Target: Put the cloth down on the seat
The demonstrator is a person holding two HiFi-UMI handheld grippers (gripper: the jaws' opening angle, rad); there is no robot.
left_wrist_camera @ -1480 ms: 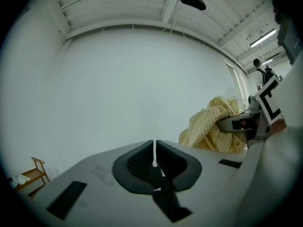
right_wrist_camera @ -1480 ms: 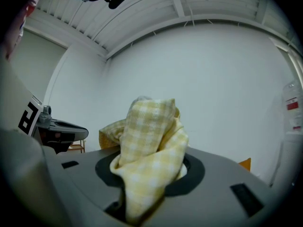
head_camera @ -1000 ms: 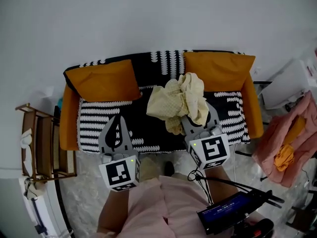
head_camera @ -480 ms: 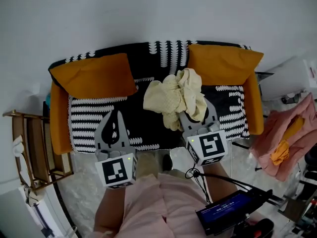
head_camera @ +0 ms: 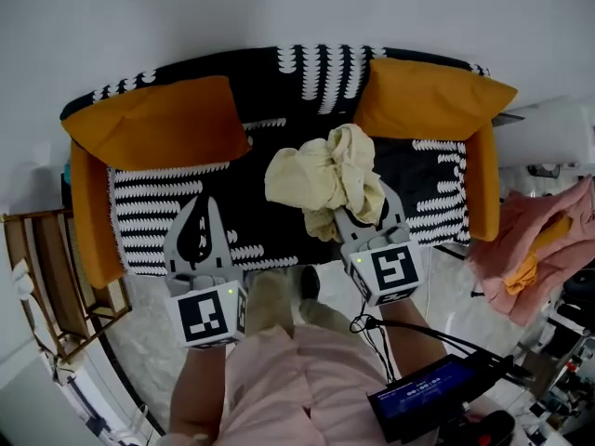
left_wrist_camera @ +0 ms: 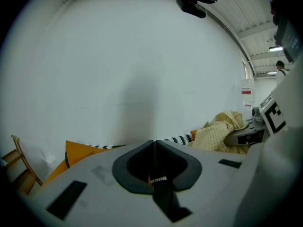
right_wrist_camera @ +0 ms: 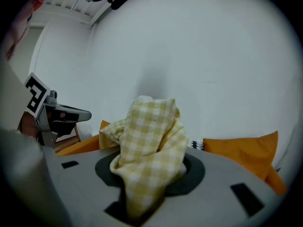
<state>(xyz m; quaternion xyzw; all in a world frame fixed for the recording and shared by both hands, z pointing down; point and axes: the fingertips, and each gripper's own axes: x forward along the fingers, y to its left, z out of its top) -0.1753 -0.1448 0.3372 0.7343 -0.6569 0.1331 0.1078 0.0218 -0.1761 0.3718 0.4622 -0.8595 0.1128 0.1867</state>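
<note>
Seat, black-and-white patterned, is running between two orange armrests, the left armrest and the right armrest. Two orange cushions are leaning at the back: the left cushion and the right cushion. The middle strip of the seat is lying bare between them, giving open room in front of both grippers. A wooden rack is standing just beyond the left armrest; a pink fabric heap is lying beyond the right one.

Left gripper is hovering over the seat's front left part. Its fingers are pressing together tip to tip, with nothing between them.

Right gripper is reaching over the seat's front edge, right of centre. Its fingers are clamping a yellow checked cloth; a fold is running down into the slot between them.

The cloth is bunching up and over the right fingertips, spilling leftward toward the seat's middle, well apart from the left gripper. From the head view it is sitting over the seat's centre, between the two cushions. Cannot tell whether its lower folds are touching the seat.
</note>
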